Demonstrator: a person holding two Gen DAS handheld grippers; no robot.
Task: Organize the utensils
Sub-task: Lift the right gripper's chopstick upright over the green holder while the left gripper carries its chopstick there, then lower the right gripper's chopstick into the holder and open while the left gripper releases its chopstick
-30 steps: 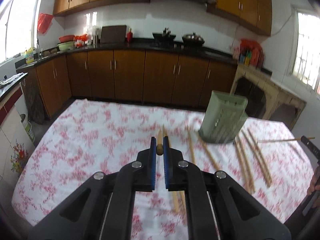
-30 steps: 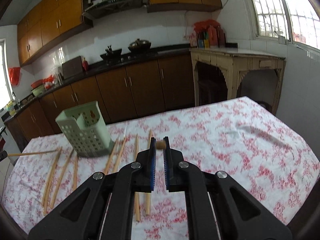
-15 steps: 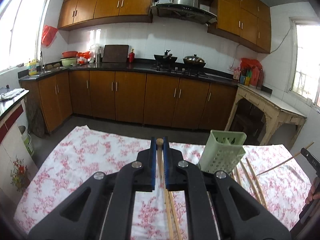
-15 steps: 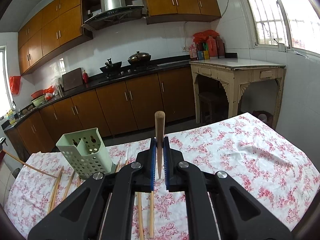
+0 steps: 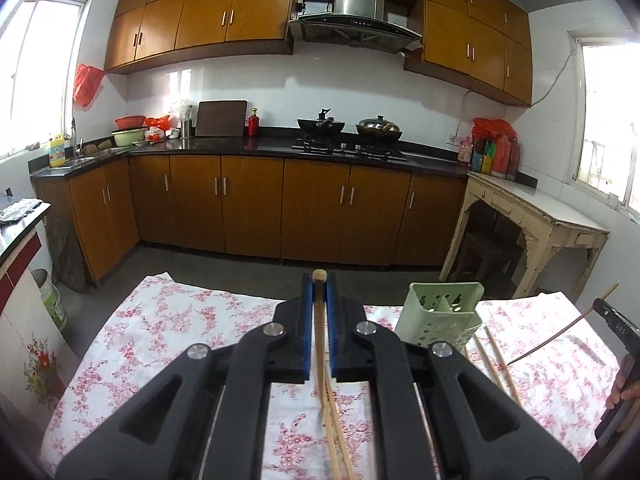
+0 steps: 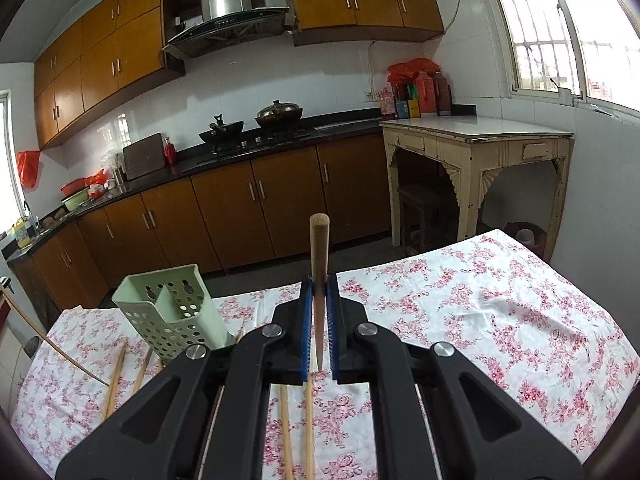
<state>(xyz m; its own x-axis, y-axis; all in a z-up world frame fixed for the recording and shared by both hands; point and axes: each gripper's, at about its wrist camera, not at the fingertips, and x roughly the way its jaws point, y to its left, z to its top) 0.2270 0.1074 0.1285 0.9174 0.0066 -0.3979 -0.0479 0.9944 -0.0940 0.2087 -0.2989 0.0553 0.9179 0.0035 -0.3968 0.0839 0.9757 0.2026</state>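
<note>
Both grippers have risen since a second ago, each lifting a chopstick off the cloth. The left gripper (image 5: 319,292) pinches a thin wooden chopstick (image 5: 319,320) at frame centre; the right gripper (image 6: 319,292) clamps another wooden chopstick (image 6: 319,264), its butt upward. Beyond, centre-left, stands the pale green perforated plastic holder (image 6: 172,312). Risk: a long stick could pivot in the pads, miss a compartment, or tip the light holder.

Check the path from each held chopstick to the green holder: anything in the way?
Nothing visible blocks either path. The left gripper and right gripper each clamp a chopstick above the tablecloth. The green holder has an open top; loose chopsticks lie flat beside its base.
</note>
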